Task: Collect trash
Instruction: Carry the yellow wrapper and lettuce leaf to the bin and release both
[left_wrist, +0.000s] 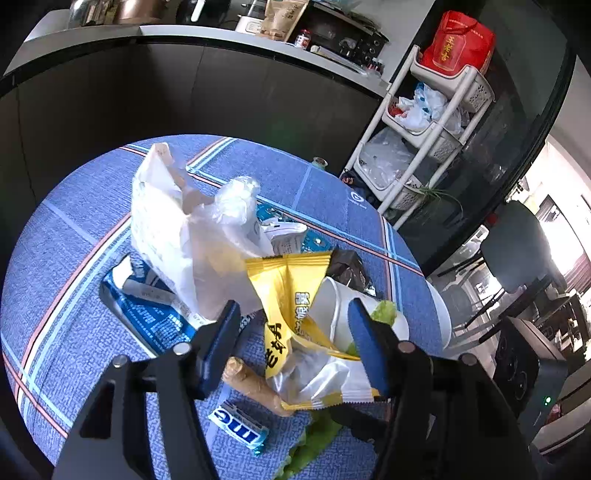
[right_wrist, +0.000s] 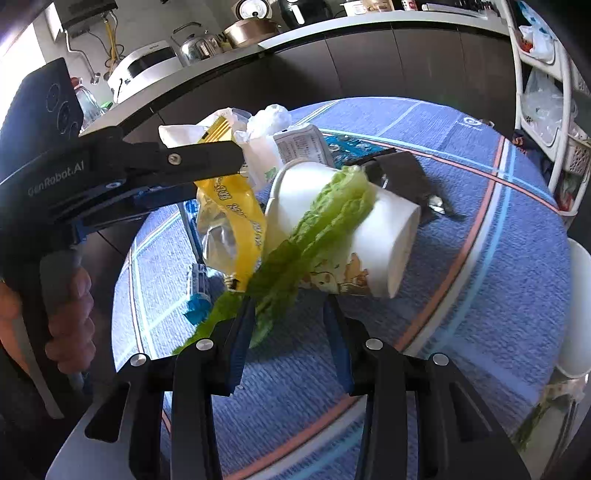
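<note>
Trash lies piled on a round table with a blue cloth. My left gripper is open, its jaws astride a yellow snack wrapper that stands up between them. A white paper cup lies on its side with a green lettuce leaf draped over it. My right gripper is open just in front of the leaf's lower end. A white plastic bag stands behind the wrapper. The left gripper also shows in the right wrist view, over the yellow wrapper.
A blue packet, a blue gum wrapper, a piece of ginger and a dark wrapper lie around the pile. A white rack with baskets stands beyond the table. A dark counter runs behind.
</note>
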